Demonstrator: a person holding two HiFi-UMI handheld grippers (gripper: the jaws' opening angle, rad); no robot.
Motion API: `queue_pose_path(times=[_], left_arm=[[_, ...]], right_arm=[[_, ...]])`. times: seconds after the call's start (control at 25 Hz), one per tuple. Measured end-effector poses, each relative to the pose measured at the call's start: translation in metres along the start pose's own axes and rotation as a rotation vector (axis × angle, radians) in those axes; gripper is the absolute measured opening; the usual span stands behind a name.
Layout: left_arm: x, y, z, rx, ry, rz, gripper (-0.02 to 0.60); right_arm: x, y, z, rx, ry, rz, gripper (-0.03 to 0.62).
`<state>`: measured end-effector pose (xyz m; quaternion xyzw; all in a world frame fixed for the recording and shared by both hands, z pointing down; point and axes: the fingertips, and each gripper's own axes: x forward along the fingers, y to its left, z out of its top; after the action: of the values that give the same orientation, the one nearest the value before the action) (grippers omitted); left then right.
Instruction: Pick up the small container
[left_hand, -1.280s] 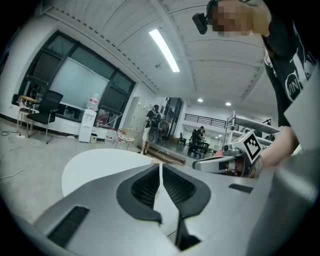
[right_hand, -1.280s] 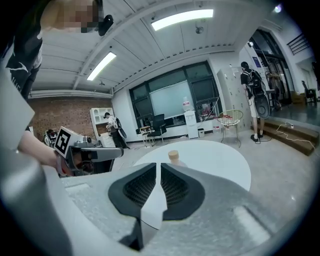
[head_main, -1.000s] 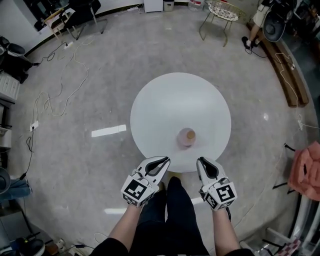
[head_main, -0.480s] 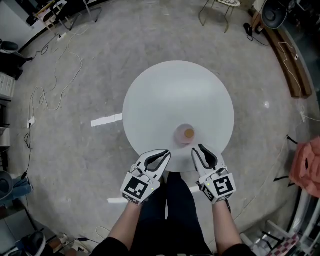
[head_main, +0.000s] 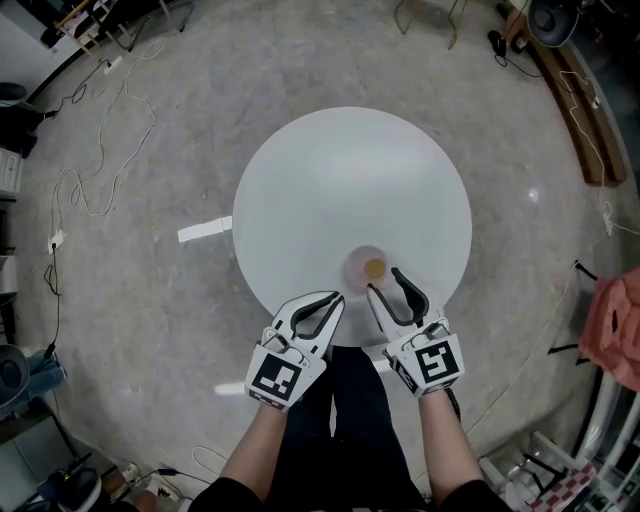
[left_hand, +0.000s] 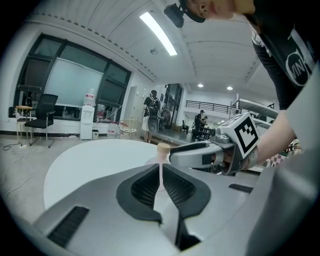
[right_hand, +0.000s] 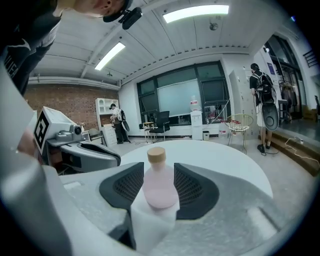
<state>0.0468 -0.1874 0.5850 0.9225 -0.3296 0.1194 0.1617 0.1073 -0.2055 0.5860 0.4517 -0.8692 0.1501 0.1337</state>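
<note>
The small container (head_main: 369, 268), a pale pink jar with a cork lid, stands upright near the front edge of the round white table (head_main: 330, 170). My right gripper (head_main: 382, 282) is just short of it. Its jaws have just been opening and now stand wide. In the right gripper view the container (right_hand: 160, 182) shows in the gap between the ribbed pads (right_hand: 191, 187), which do not press on it. My left gripper (head_main: 333, 298) is at the table's front edge, left of the container, shut and empty. In the left gripper view the cork lid (left_hand: 163, 147) shows beyond its tips.
The table bears nothing besides the container. The person's legs (head_main: 345, 420) are at its front edge. Cables (head_main: 90, 180) and a white tape strip (head_main: 203, 230) lie on the grey floor at left. A wooden bench (head_main: 580, 110) and pink cloth (head_main: 615, 330) are at right.
Both grippers have moved forward over the table's front edge, towards the container. The right gripper's jaws went from shut to wide open. The left gripper stayed shut.
</note>
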Motion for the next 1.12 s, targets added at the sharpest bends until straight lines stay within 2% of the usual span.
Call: queue_pose_path(times=[0.16,0.36,1.12], left_arm=[[0.006,0.005,-0.002,-0.014,0.0,0.017,0.023],[0.011,0.007,0.002,0.008,-0.005,0.017,0.023],[0.017,0.012,0.001,-0.024,-0.03,0.037,0.023]], right_arm=[[0.012,-0.003,0.004,-0.025,-0.004,0.007,0.175],[0.025,-0.002,0.006,-0.07,-0.016,0.025,0.179],[0.045,-0.001,0.012,-0.108,-0.092,0.004,0.175]])
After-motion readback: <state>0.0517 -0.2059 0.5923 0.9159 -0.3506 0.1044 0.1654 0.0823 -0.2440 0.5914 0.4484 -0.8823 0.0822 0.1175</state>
